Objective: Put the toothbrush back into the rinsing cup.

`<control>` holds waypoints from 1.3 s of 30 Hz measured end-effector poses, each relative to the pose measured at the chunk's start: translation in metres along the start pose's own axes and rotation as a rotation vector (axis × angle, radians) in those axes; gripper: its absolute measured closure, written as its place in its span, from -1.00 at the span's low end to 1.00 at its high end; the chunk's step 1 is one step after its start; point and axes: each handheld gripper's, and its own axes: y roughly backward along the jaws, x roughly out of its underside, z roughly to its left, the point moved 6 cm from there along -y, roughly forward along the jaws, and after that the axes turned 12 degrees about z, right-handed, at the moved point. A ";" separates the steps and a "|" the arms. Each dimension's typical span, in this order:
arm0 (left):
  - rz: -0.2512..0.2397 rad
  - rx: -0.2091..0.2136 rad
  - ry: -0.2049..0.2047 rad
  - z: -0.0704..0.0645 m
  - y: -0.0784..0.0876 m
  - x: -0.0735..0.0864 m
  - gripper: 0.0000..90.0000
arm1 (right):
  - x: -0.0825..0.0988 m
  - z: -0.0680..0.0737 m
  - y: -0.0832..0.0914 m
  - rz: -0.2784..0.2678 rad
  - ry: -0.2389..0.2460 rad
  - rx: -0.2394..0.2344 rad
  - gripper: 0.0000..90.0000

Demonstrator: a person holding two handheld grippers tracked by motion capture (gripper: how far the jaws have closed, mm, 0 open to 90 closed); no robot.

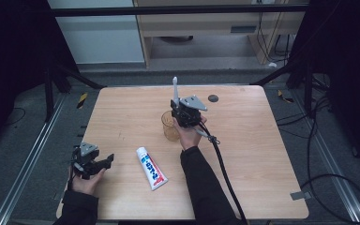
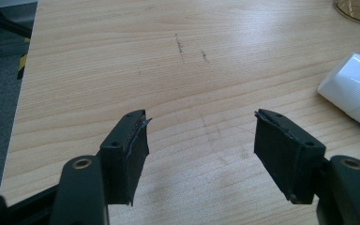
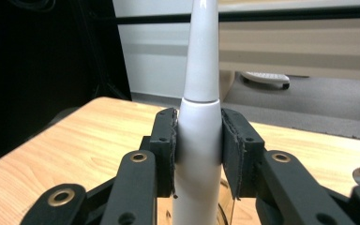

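Observation:
My right gripper (image 1: 177, 104) is shut on a white electric toothbrush (image 3: 199, 131), held upright with its neck pointing up (image 1: 175, 89). It hovers just above and right of an amber glass cup (image 1: 169, 125) near the table's middle. In the right gripper view the cup's rim (image 3: 224, 206) shows below the jaws. A white toothpaste tube (image 1: 151, 168) lies flat toward the front, cap end at upper left. My left gripper (image 1: 108, 159) rests at the front left, open, with nothing between its pads (image 2: 131, 150). The tube's cap (image 2: 351, 89) lies to its right.
A small dark round disc (image 1: 213, 98) lies at the far side of the wooden table (image 1: 253, 154). A black cable (image 1: 222, 168) trails from the right gripper toward the front edge. Dark frame bars and cables surround the table.

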 end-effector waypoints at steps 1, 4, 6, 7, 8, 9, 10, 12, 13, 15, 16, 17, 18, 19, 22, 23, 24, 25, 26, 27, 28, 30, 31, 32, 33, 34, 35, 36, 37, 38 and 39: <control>-0.001 0.000 0.000 0.000 0.000 0.000 -0.24 | 0.002 0.000 -0.001 0.003 -0.002 -0.001 0.51; 0.001 0.000 0.000 0.000 0.000 0.000 -0.24 | 0.006 -0.001 -0.003 0.016 0.000 0.001 0.50; 0.001 0.000 -0.001 0.000 0.000 0.000 -0.24 | 0.009 -0.001 -0.004 0.025 0.000 0.002 0.50; 0.001 0.000 -0.001 0.000 0.000 0.000 -0.24 | 0.010 -0.001 -0.004 0.027 0.001 0.001 0.50; 0.001 0.000 -0.001 0.000 0.000 0.000 -0.23 | 0.011 -0.002 -0.004 0.032 -0.001 0.000 0.50; 0.001 0.000 -0.001 0.000 0.000 0.000 -0.24 | 0.012 -0.002 -0.005 0.035 0.001 -0.001 0.50; 0.001 0.000 -0.001 0.000 0.000 0.000 -0.24 | 0.013 -0.002 -0.005 0.039 0.002 -0.002 0.50; 0.002 0.000 -0.002 0.000 0.000 0.000 -0.24 | 0.015 -0.002 -0.006 0.054 0.009 -0.002 0.50; 0.003 0.000 -0.003 0.000 0.000 0.000 -0.24 | 0.016 -0.002 -0.006 0.060 0.008 -0.005 0.50; 0.003 0.001 -0.003 -0.001 0.000 0.000 -0.24 | 0.018 -0.002 -0.007 0.073 0.015 -0.005 0.50; 0.003 0.001 -0.002 -0.001 0.000 0.000 -0.24 | 0.019 -0.002 -0.007 0.079 0.016 -0.007 0.50; 0.003 0.001 -0.003 -0.001 0.000 0.000 -0.24 | 0.020 -0.002 -0.007 0.084 0.018 -0.009 0.50; 0.003 0.001 -0.003 -0.001 0.000 0.000 -0.24 | 0.020 -0.002 -0.007 0.089 0.021 -0.008 0.50; 0.003 0.001 -0.003 -0.001 0.000 0.000 -0.24 | 0.021 -0.001 -0.007 0.093 0.023 -0.010 0.50; 0.003 0.001 -0.003 -0.001 0.000 0.000 -0.24 | 0.022 -0.001 -0.008 0.101 0.034 -0.008 0.50; 0.003 0.001 -0.003 -0.001 0.000 0.000 -0.24 | 0.023 -0.001 -0.008 0.106 0.036 -0.006 0.50; 0.003 0.001 -0.003 -0.001 0.000 0.000 -0.24 | 0.023 -0.001 -0.008 0.108 0.037 -0.006 0.50; 0.002 0.001 -0.003 -0.001 0.000 0.000 -0.24 | 0.024 -0.001 -0.008 0.112 0.036 -0.007 0.50; 0.004 0.001 -0.005 -0.001 0.000 0.000 -0.24 | 0.024 -0.001 -0.008 0.112 0.034 -0.006 0.50; 0.004 0.001 -0.004 -0.001 0.000 0.000 -0.24 | 0.024 -0.001 -0.008 0.111 0.034 -0.008 0.50; 0.003 0.001 -0.003 -0.001 0.000 0.000 -0.24 | 0.024 -0.001 -0.008 0.110 0.034 -0.009 0.50; 0.004 0.000 -0.005 -0.001 0.000 0.000 -0.24 | 0.024 -0.001 -0.007 0.111 0.039 -0.011 0.50; 0.003 0.001 -0.003 -0.001 -0.001 0.000 -0.24 | 0.024 -0.001 -0.007 0.113 0.041 -0.013 0.49; 0.003 0.001 -0.004 -0.001 0.000 0.000 -0.24 | 0.025 -0.001 -0.007 0.115 0.042 -0.014 0.49; 0.003 0.001 -0.004 -0.001 0.000 0.000 -0.23 | 0.025 -0.001 -0.007 0.115 0.042 -0.015 0.49; 0.002 0.001 -0.003 -0.001 0.000 0.000 -0.24 | 0.025 -0.001 -0.006 0.116 0.043 -0.018 0.49; 0.003 0.001 -0.004 -0.001 0.000 0.000 -0.24 | 0.025 -0.001 -0.006 0.117 0.045 -0.016 0.48; 0.003 0.001 -0.004 -0.001 0.000 0.000 -0.24 | 0.025 0.000 -0.006 0.116 0.048 -0.019 0.48; 0.002 0.002 -0.003 -0.001 0.000 0.000 -0.24 | 0.025 0.000 -0.005 0.116 0.047 -0.024 0.47; 0.002 0.002 -0.003 -0.001 0.000 0.000 -0.24 | 0.025 0.001 -0.005 0.114 0.052 -0.025 0.46; 0.002 0.002 -0.004 -0.001 0.000 0.000 -0.24 | 0.025 0.001 -0.004 0.112 0.052 -0.028 0.46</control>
